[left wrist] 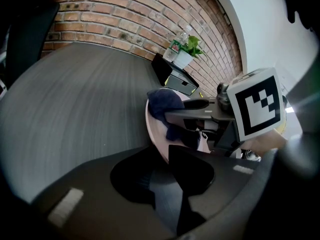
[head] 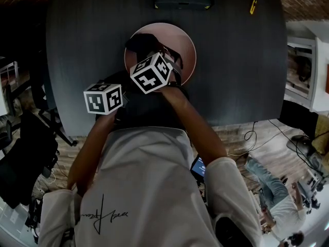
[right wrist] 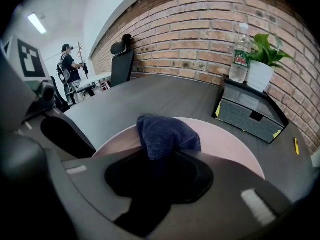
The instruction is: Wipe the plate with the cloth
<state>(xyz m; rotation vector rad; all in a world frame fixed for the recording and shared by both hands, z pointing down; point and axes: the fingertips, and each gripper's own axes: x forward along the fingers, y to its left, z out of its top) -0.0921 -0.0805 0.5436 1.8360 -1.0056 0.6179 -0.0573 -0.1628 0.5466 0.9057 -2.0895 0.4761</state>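
Plate (head: 186,44): pink, sits mid-table on the dark table (head: 236,66). Cloth (right wrist: 165,134), dark blue, is pinched in the right gripper (right wrist: 160,165), with its bunched end on the plate's left half. Left gripper (left wrist: 162,176): jaws apart, table visible in the gap, plate rim right at the tips; can't confirm contact. Black box (right wrist: 250,115) is past the plate, with a bottle (right wrist: 240,46) and potted plant (right wrist: 262,59) on it.

The right gripper (right wrist: 159,160) pinches the dark blue cloth (right wrist: 167,133) in its jaws over the pink plate (right wrist: 227,146).
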